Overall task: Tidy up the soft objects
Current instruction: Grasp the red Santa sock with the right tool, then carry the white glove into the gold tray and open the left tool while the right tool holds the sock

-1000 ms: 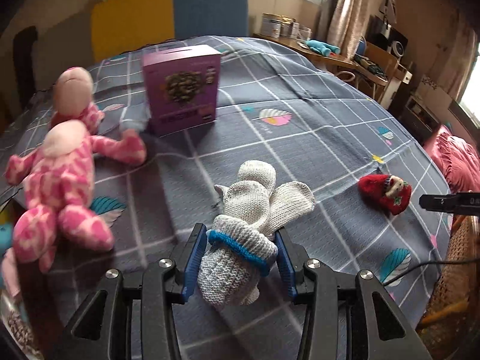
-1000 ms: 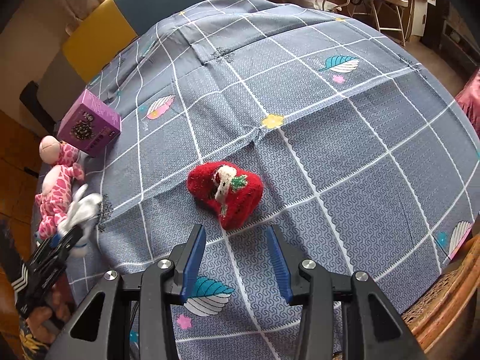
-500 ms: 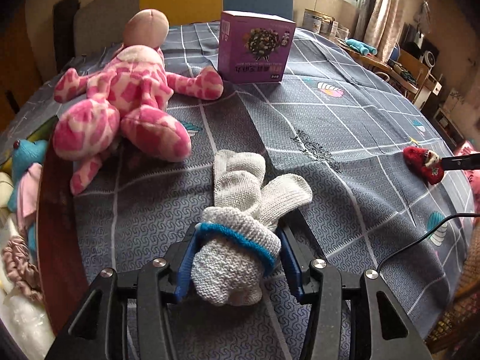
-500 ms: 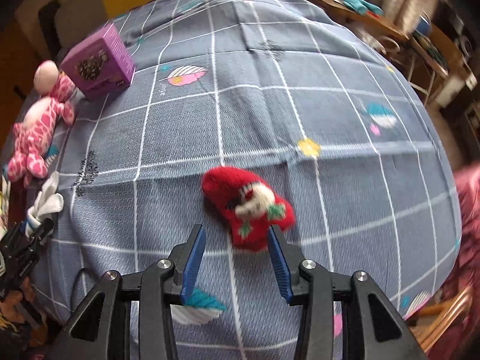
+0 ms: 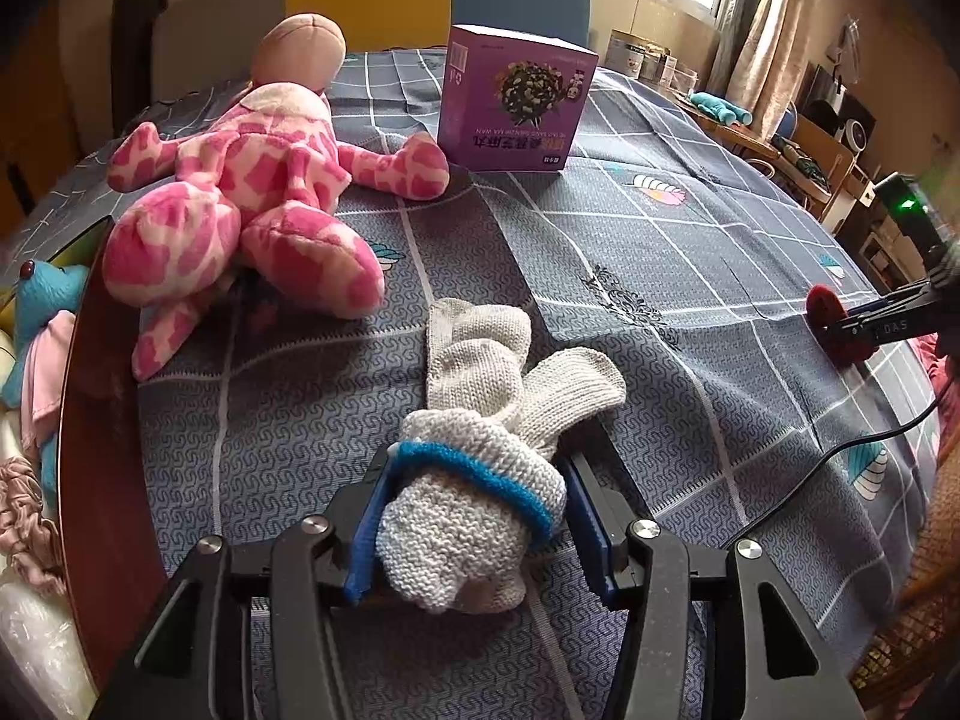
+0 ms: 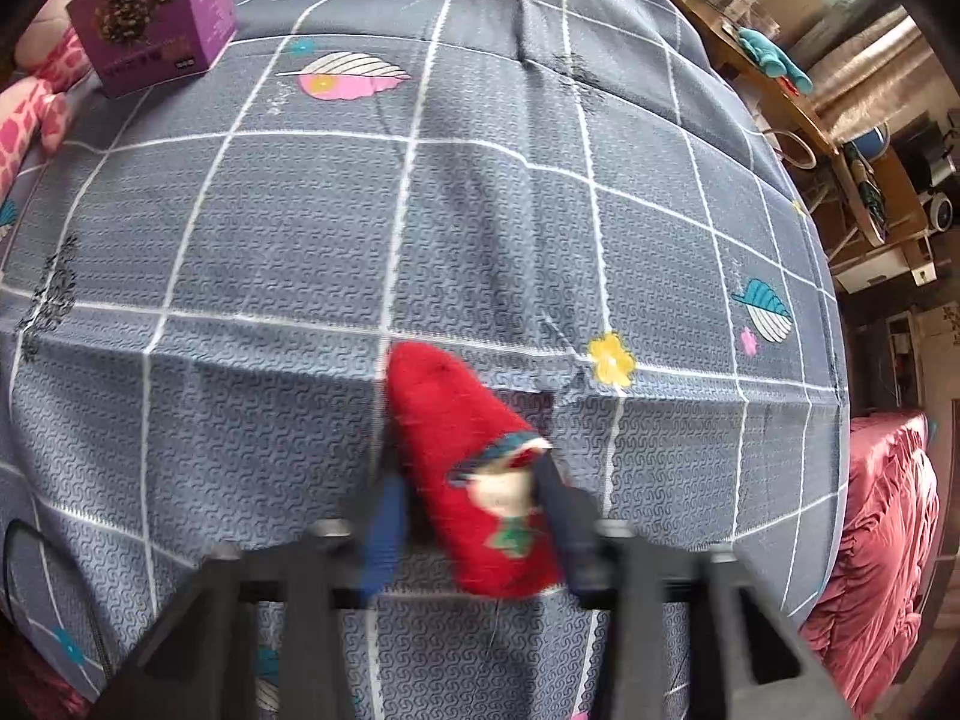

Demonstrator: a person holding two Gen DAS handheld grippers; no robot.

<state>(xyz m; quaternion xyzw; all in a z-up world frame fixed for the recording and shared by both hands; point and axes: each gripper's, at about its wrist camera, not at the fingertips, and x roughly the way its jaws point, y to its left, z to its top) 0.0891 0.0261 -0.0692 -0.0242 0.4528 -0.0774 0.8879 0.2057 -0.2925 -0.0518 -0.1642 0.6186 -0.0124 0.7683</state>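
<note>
Gripping gloves (image 5: pixel 480 450), left tool (image 5: pixel 474 516)

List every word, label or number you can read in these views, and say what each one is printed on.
"DAS": partial lettering on the side of the right gripper, seen from the left wrist view.
Purple box: it stands upside down, so its white print is inverted; the Chinese characters and the small Latin line under them are too small to read reliably.
Purple box, right wrist view: print blurred, unreadable.
Nothing else carries readable text.
</note>
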